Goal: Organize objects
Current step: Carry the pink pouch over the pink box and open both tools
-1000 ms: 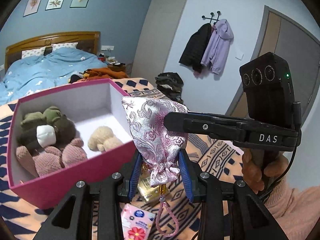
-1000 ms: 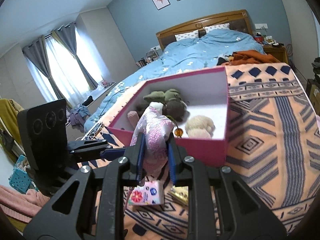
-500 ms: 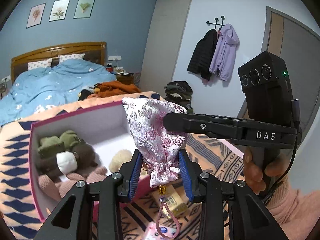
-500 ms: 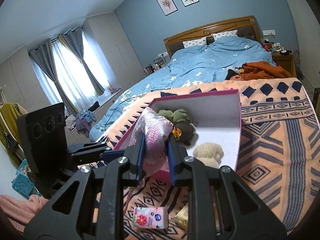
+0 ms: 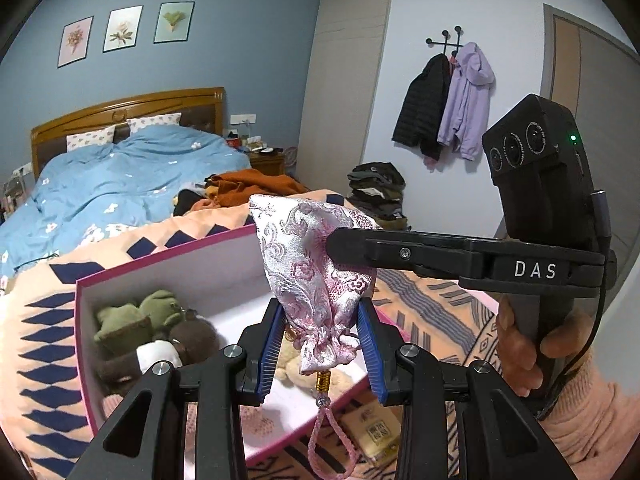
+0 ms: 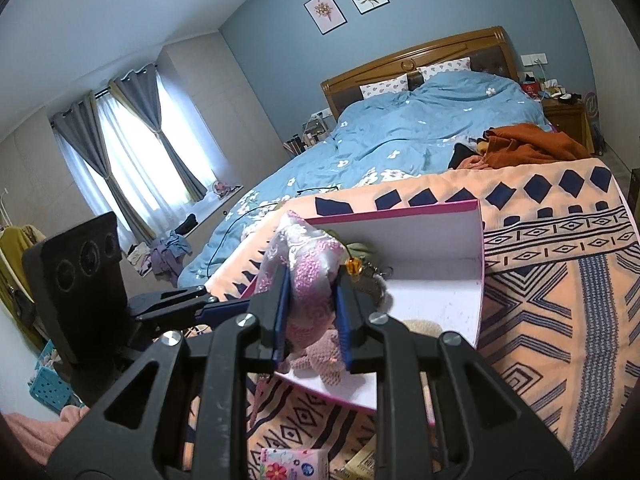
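Both the left gripper (image 5: 322, 344) and right gripper (image 6: 310, 316) clamp the brocade pouch (image 5: 316, 276), held above the pink box (image 5: 168, 268) of plush toys (image 5: 148, 332); uneven release risks the slack silk snagging or dropping outside the rim.

- The pink box (image 5: 172, 268) stood open-topped; its white floor (image 6: 436, 300) lay bare toward the far right corner, giving room to descend.
- Plush toys (image 5: 152, 332) crowded the box's left side, blocking entry there.
- A brocade pouch (image 5: 320, 272) hung over the near edge, gripped from both sides.
- A tissue packet (image 6: 292, 462) and a yellow packet (image 5: 374, 432) lay on the patterned blanket (image 6: 560, 288) just near the box.
- The blanket right of the box lay bare.
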{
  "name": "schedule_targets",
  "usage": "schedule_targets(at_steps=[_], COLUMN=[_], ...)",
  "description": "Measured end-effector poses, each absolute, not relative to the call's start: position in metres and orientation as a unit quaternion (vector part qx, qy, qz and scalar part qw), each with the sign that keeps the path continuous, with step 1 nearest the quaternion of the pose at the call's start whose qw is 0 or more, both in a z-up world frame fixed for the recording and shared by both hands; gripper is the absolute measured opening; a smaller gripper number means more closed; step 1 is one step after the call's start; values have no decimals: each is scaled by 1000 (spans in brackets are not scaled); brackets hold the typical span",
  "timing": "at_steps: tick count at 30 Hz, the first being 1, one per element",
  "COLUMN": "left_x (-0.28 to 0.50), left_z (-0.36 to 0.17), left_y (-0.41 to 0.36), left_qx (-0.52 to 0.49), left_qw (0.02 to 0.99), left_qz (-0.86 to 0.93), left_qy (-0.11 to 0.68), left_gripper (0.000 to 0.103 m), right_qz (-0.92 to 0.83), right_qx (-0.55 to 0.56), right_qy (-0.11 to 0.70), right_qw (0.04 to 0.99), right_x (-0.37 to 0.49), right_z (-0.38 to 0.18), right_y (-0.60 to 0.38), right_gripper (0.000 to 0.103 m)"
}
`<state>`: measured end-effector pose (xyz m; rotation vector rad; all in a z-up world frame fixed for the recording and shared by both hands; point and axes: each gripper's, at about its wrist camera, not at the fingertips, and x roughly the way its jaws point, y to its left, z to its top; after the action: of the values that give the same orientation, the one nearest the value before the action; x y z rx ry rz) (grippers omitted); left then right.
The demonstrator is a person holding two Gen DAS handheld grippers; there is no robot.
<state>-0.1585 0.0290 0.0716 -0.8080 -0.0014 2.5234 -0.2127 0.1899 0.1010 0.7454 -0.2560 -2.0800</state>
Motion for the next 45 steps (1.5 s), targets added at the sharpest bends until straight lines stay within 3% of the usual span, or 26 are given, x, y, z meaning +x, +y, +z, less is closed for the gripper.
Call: schedule_targets(at_steps=[45], left_x=[-214], left_z=[41], left_y=[37], left_qx=[-338], left_qw=[207], left_qz=[918], left_qy=[5], left_gripper=[37], right_qz=[-847], right_qx=[331], right_qy=[-93], right_qw=[405], right_x=[-267], right_z=[71], right_y=[180], right_gripper=[24])
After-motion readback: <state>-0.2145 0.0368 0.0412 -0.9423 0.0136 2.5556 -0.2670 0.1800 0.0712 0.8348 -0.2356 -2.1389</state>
